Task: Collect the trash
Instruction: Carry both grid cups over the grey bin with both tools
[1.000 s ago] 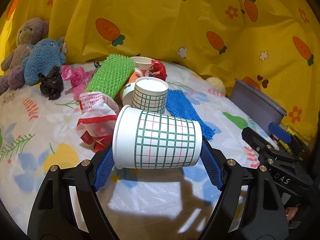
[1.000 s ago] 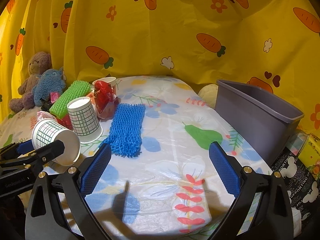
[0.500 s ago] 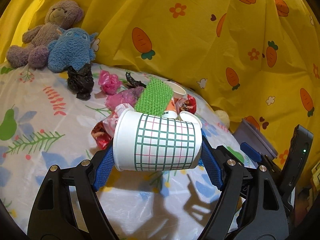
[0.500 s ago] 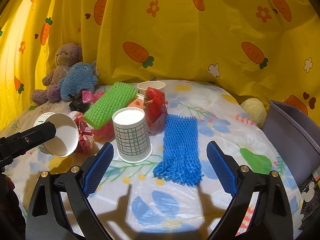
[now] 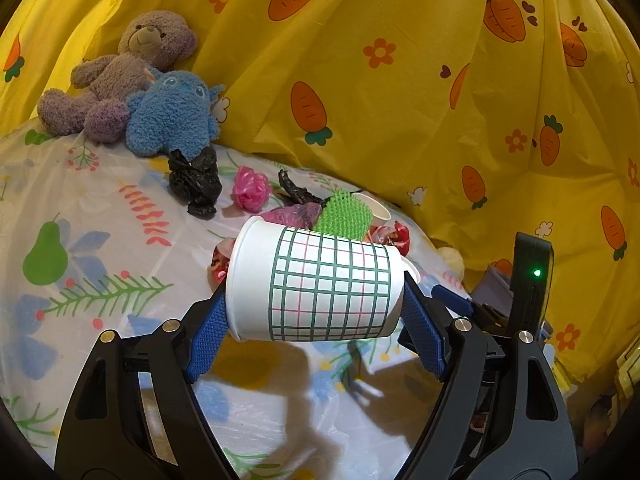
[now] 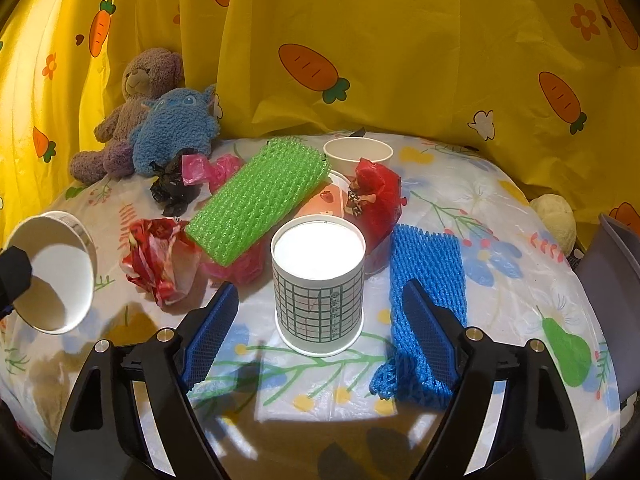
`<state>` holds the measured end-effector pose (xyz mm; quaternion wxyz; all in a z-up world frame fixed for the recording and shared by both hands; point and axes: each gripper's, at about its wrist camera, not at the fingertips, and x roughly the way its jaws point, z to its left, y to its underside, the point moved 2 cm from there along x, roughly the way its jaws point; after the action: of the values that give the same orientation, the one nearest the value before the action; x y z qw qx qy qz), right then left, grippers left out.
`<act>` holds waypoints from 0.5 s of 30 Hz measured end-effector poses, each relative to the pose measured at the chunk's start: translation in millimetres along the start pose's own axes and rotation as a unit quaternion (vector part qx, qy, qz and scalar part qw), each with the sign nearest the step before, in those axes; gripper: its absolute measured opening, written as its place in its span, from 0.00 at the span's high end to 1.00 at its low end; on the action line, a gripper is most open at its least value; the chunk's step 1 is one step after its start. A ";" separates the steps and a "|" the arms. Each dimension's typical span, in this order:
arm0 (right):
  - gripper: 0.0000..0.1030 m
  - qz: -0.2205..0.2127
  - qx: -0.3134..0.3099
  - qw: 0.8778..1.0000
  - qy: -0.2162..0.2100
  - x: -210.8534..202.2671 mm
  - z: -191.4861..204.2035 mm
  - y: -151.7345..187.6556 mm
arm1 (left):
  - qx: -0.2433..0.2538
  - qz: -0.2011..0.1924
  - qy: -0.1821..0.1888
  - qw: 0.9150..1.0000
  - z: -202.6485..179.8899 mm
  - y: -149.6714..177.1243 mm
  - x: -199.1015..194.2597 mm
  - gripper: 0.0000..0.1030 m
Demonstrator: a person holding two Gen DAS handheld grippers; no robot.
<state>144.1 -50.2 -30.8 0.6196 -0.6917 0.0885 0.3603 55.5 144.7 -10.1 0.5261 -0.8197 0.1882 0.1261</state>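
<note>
My left gripper (image 5: 316,328) is shut on a white paper cup with a green grid (image 5: 316,286), held sideways above the table; that cup shows at the left in the right wrist view (image 6: 52,272). My right gripper (image 6: 320,336) is open, its fingers either side of a second grid cup (image 6: 318,284) standing upside down on the table. Around it lie a green foam net (image 6: 256,200), a blue foam net (image 6: 428,280), a red wrapper (image 6: 156,256), a red bag (image 6: 376,196), pink bags (image 5: 252,190) and a black bag (image 5: 196,184).
A grey bin (image 6: 616,264) stands at the right table edge. Two plush toys, brown (image 5: 120,76) and blue (image 5: 172,116), sit at the back left against the yellow carrot curtain (image 5: 400,100). An upright plain paper cup (image 6: 358,154) stands behind the trash. A cream ball (image 6: 554,216) lies at the right.
My left gripper has lifted the cup and swung left. My right gripper has moved left and forward until the upside-down cup stands between its open fingers.
</note>
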 end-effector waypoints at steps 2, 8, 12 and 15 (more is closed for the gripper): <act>0.26 0.006 -0.002 1.000 0.001 4.6 1.5 0.1 | -0.003 -0.006 0.001 1.000 2.4 -1.8 -4.7 0.24; 0.45 0.017 -0.002 1.000 0.003 13.8 -0.6 0.0 | 0.007 -0.001 -0.010 1.000 4.7 0.0 -3.8 0.24; 0.53 0.016 -0.007 1.000 -0.003 14.9 -0.9 1.3 | 0.015 0.018 0.002 1.000 -0.4 9.5 3.1 0.24; 0.54 0.007 -0.009 1.000 -0.007 9.9 -3.1 3.0 | 0.014 0.027 0.002 1.000 -0.5 14.8 5.1 0.24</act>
<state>150.8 -50.5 -39.3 0.6115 -0.6941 0.0861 0.3700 53.5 137.8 -24.0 0.5333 -0.8074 0.2128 0.1357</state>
